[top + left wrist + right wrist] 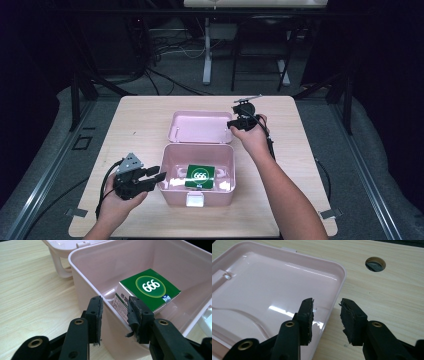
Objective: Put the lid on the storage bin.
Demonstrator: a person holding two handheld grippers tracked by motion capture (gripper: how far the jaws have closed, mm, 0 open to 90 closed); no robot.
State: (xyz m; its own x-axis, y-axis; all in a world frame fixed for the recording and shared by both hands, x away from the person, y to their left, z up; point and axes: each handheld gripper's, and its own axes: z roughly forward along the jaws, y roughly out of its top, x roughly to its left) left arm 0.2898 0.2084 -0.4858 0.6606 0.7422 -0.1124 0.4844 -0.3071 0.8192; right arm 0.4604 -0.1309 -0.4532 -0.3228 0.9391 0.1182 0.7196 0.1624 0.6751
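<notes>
A pink plastic box (pixel 172 195) stands open on the wooden table, its lid (pixel 200 127) lying flat behind it. Inside lies a green packet (pixel 201 176) marked "666" (pixel 150 287). My left gripper (pixel 158 175) is at the box's left wall (pixel 82 282), open, with its jaws on either side of the rim (pixel 115 302). My right gripper (pixel 232 125) is open at the lid's right edge. In the right gripper view (pixel 327 306) one jaw hangs over the lid (pixel 269 287) and the other over the table.
The light wooden table (pixel 135 120) has bare room to the left, right and front of the box. A round cable hole (pixel 375 264) lies in the tabletop beyond the lid. A white latch (pixel 195 199) sits on the box's front. Chairs, desk legs and cables stand behind the table.
</notes>
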